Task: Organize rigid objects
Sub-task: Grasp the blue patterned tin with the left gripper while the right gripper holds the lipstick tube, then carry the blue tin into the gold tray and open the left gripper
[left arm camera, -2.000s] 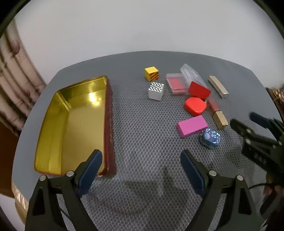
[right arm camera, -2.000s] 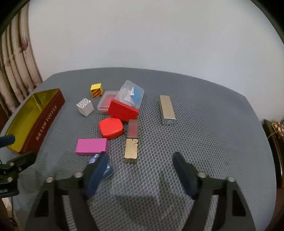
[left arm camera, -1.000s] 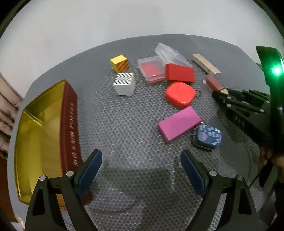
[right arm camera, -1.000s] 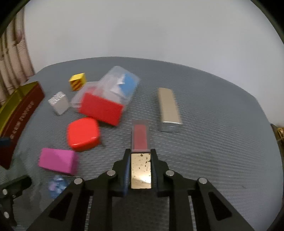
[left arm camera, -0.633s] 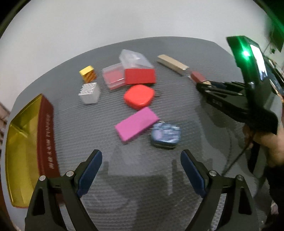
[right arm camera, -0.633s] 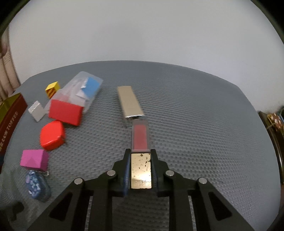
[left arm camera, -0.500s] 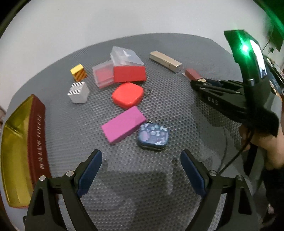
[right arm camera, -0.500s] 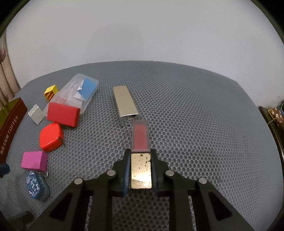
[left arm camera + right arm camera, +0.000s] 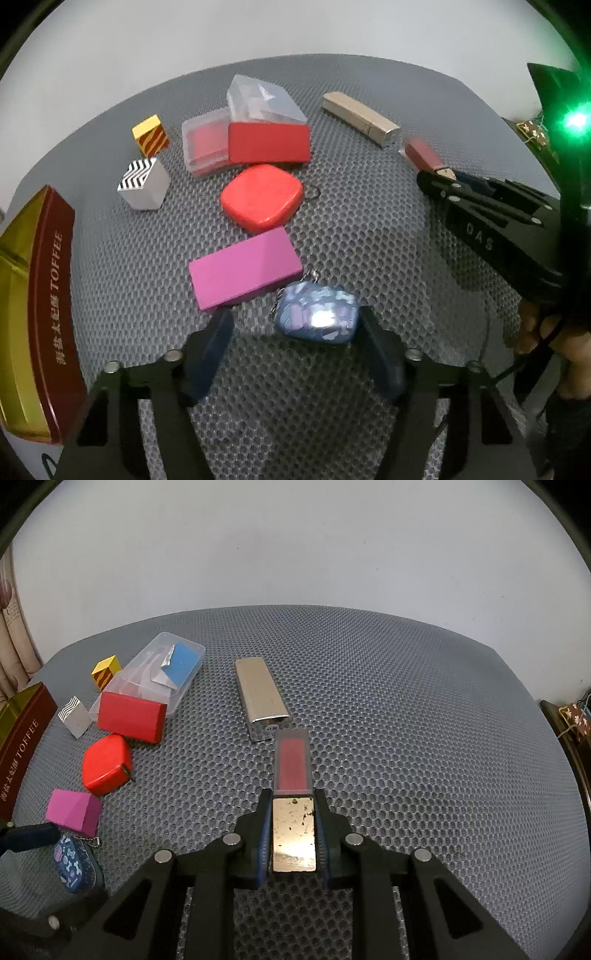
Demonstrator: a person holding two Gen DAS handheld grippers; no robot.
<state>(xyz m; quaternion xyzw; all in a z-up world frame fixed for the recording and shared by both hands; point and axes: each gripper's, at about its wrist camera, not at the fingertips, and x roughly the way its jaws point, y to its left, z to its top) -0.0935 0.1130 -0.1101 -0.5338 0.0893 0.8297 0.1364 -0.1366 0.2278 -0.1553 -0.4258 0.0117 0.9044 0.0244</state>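
**Gold-and-red lipstick pinched, blue tin between spread fingers**

Gold at its base and red under a clear cap, the lipstick (image 9: 293,801) is pinched by the right gripper (image 9: 293,834), just above the grey mesh table (image 9: 406,701), with its cap pointing at the silver case (image 9: 262,698). The left gripper (image 9: 295,332) has its fingers spread on both sides of the blue patterned tin (image 9: 317,317), not touching it. Just beyond the tin lie the pink block (image 9: 245,271), the red tape measure (image 9: 262,199) and the red block (image 9: 269,142). The toffee tin (image 9: 48,295) stands open at the far left.

Glossy metal toffee tin (image 9: 48,295), clear plastic case (image 9: 162,675), honeycomb-textured mat (image 9: 406,701).
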